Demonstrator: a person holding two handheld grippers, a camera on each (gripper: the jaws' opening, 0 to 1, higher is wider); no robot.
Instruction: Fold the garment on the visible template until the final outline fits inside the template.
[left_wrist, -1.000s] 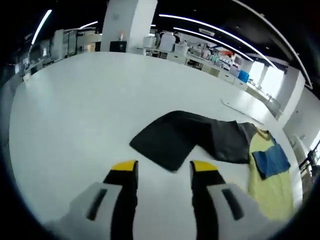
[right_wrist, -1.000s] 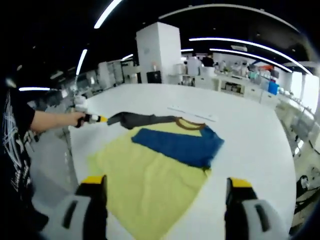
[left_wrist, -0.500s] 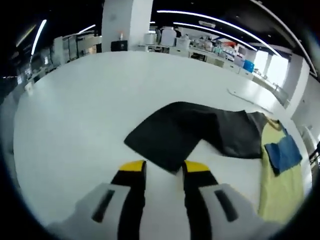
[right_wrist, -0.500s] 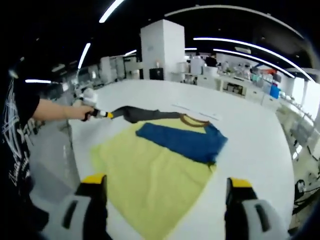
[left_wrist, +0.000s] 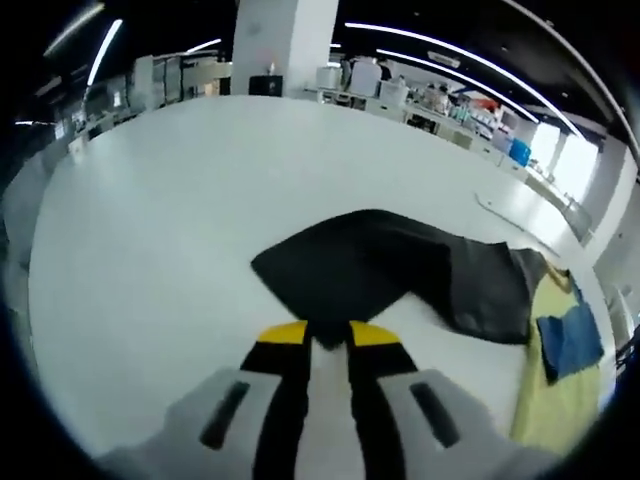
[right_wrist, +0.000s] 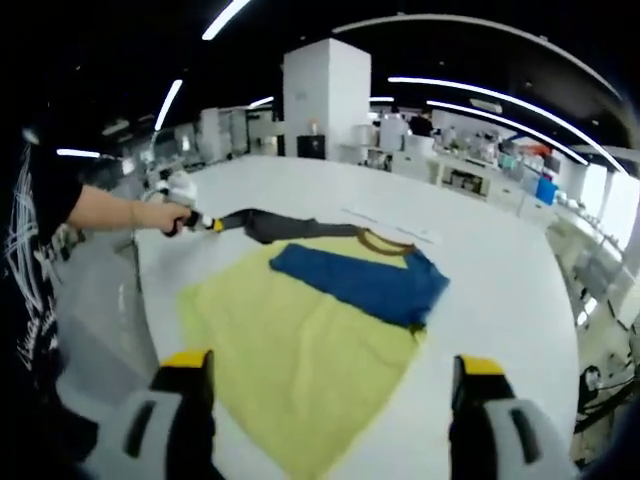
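Nearest in the left gripper view, the left claw (left_wrist: 327, 336) has its yellow-tipped jaws drawn nearly together on the cuff of the dark sleeve (left_wrist: 370, 265), apparently pinching it. The right claw (right_wrist: 334, 372) hangs with its jaws wide apart, holding nothing, above the near hem of the yellow garment (right_wrist: 300, 355), which lies spread on the white tabletop (right_wrist: 500, 300) with a blue sleeve (right_wrist: 355, 282) folded across it. The step in hand looks like folding the dark sleeve; next it should be carried inward over the yellow body.
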